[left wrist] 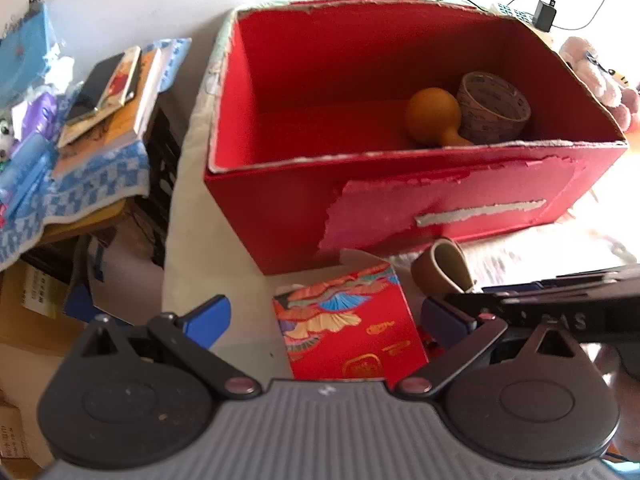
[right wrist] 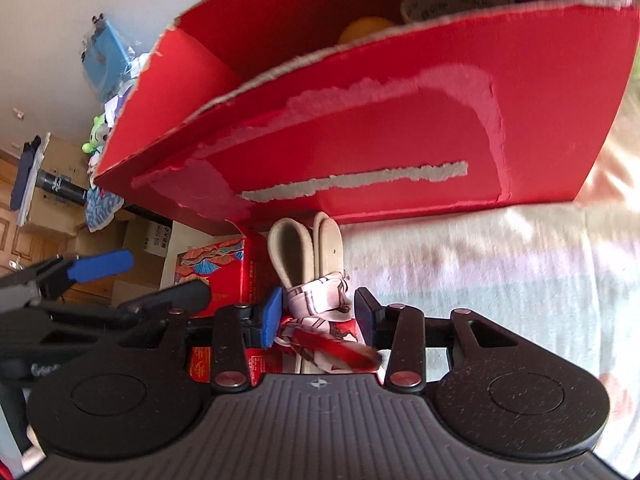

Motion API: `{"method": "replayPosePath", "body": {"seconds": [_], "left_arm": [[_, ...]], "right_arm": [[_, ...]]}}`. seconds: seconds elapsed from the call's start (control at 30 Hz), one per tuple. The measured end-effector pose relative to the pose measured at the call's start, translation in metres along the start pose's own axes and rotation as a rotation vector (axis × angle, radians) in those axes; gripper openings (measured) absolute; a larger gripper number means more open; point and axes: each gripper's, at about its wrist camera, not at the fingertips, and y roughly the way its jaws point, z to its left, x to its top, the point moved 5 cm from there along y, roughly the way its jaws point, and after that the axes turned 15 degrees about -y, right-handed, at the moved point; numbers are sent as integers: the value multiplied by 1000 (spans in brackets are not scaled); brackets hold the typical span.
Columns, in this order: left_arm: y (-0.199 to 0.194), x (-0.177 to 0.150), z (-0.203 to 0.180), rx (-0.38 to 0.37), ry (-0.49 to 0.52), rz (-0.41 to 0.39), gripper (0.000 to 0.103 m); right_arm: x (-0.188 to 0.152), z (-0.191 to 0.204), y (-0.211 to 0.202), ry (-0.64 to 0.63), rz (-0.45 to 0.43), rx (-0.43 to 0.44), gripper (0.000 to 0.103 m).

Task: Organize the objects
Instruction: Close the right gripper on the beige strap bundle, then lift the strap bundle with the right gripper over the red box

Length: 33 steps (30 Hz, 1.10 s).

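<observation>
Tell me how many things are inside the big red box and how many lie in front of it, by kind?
In the box:
Gourd: 1
Tape roll: 1
In front of it:
Small patterned box: 1
Strap with scarf: 1
Total: 4

Lived-in home room, pale bedcover, stacked books on a checked cloth, plush toy, cardboard boxes

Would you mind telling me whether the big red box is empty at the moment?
Not empty. The open-topped red box holds an orange gourd and a tape roll at its right end; the rest of its floor shows bare.
</observation>
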Motion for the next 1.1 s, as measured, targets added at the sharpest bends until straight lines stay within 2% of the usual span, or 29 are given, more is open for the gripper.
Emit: {"method": "replayPosePath", "body": {"seconds": [0.03,0.13,0.33,0.4,0.5,0.6,0.67,0.8,0.87,1.1], "left_arm": [[0,-1,0,-8,5,3,101],[-1,-3,-7,-47,40,9,101],[-12,-14,-42,-224,177,28,101],[-11,-19,-56,-293,210,62,101],[0,-27,-75,-327,245,107,99],[16,-35,-89,-303,282,149,88],[24,-39,-96,-304,296,176,76],[34,-42,-109,-318,320,201,64],[34,-45,-115,-343,330,221,51],[5,-50,-138,-432,423,176,42]], "right_arm": [[0,-2,1,16,4,10,36],[-1,-9,-3,65,-4,42,30],[-6,-23,-17,142,-22,52,26],[-9,-26,-24,162,-36,57,26],[-11,-33,-32,190,-56,49,25],[-15,-37,-37,221,-74,52,24],[-18,-41,-41,235,-87,44,24],[-24,-50,-48,262,-107,32,22],[-28,-54,-53,272,-116,33,22],[-36,-58,-81,285,-160,24,22]]}}
